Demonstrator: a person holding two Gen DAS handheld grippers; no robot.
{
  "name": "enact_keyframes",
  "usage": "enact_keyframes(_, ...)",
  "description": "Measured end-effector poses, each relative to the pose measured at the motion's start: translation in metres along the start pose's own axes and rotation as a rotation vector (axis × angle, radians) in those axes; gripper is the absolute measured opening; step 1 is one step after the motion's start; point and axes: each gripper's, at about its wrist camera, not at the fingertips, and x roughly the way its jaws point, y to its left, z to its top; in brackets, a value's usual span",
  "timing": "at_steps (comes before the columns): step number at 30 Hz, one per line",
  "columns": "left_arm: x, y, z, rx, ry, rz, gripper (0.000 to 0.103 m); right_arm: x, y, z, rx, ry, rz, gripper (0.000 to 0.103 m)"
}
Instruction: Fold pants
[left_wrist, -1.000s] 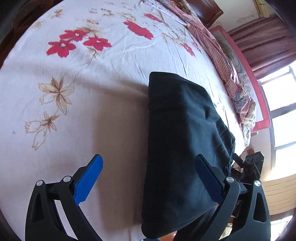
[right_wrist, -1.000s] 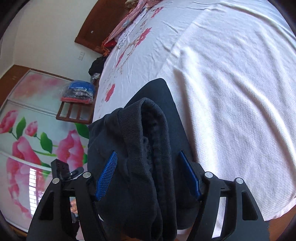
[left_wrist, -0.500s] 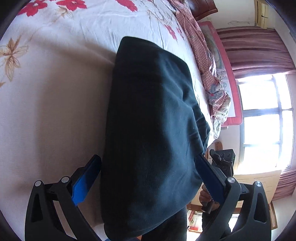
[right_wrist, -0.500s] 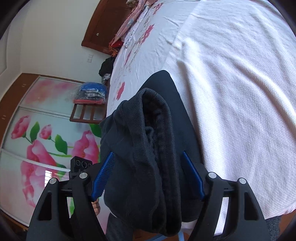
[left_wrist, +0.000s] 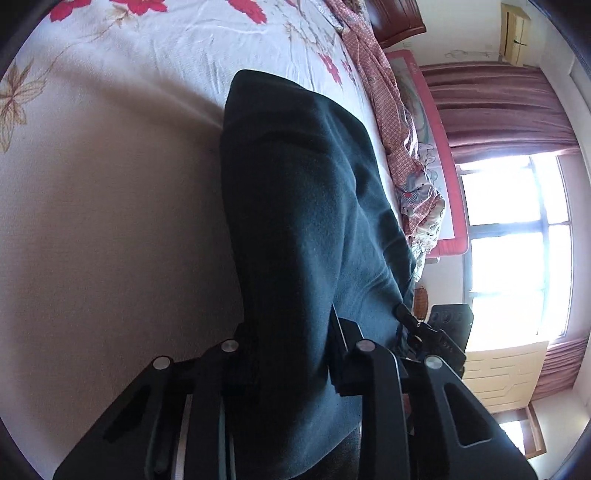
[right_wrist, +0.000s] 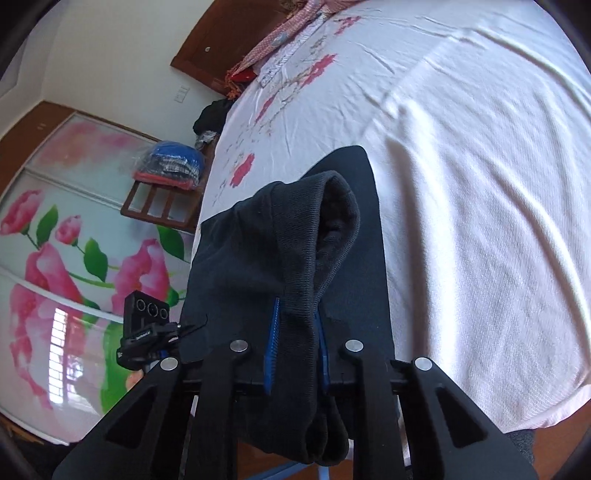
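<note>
The dark fleece pants (left_wrist: 303, 206), folded narrow at frame centre, await another fold; left gripper (left_wrist: 291, 354) and right gripper (right_wrist: 295, 347) are closing, pinching their near end.

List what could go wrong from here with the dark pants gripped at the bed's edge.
1. The right gripper is closing its jaws on a thick bunched band of the pants; inner layers could slip out on lifting.
2. The left gripper is closing its jaws on a broad flat fold of the pants; it may catch only some layers.
3. The near end of the pants hangs off the bed; a lost grip could drop them.
</note>
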Motion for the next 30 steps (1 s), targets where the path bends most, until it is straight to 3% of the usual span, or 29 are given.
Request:
enact_keyframes(1,0.000,-0.003,0.000,0.000,-0.007,-0.008,0.023,-0.003,0.009,0.004,-0.019,-0.003,-0.004,0.010)
enact_keyframes(3,-0.002,-0.009,0.002,0.005,-0.023,-0.034,0.022,-0.007,0.029,0.012,-0.079,-0.009,0.025,0.009)
enact_keyframes(10,-0.012,-0.043,0.018,0.059,-0.085,-0.074,0.022,-0.013,0.104,0.054,-0.282,-0.032,-0.001,0.009)
enact_keyframes(12,-0.017,-0.051,0.027,0.076,-0.100,-0.057,0.022,-0.011,0.093,0.058,-0.204,-0.010,0.005,0.009)
enact_keyframes(14,-0.019,-0.050,0.032,0.065,-0.093,-0.053,0.022,-0.009,0.080,0.049,-0.211,0.007,-0.064,0.009)
enact_keyframes(20,-0.007,-0.042,0.038,0.086,-0.046,-0.010,0.022,0.022,0.002,0.009,-0.013,0.091,-0.133,0.010)
enact_keyframes(22,-0.004,-0.043,0.038,0.095,-0.042,0.004,0.022,0.029,-0.011,0.004,0.010,0.104,-0.198,0.038)
enact_keyframes(24,-0.004,-0.042,0.043,0.088,-0.039,0.002,0.022,0.028,-0.015,0.004,0.036,0.110,-0.202,0.041)
enact_keyframes(27,-0.001,-0.045,0.046,0.106,-0.032,0.017,0.022,0.017,-0.006,0.005,-0.005,0.105,-0.273,0.058)
enact_keyframes(30,-0.003,-0.036,0.044,0.088,-0.033,0.016,0.022,0.021,-0.018,0.005,0.059,0.139,-0.209,0.058)
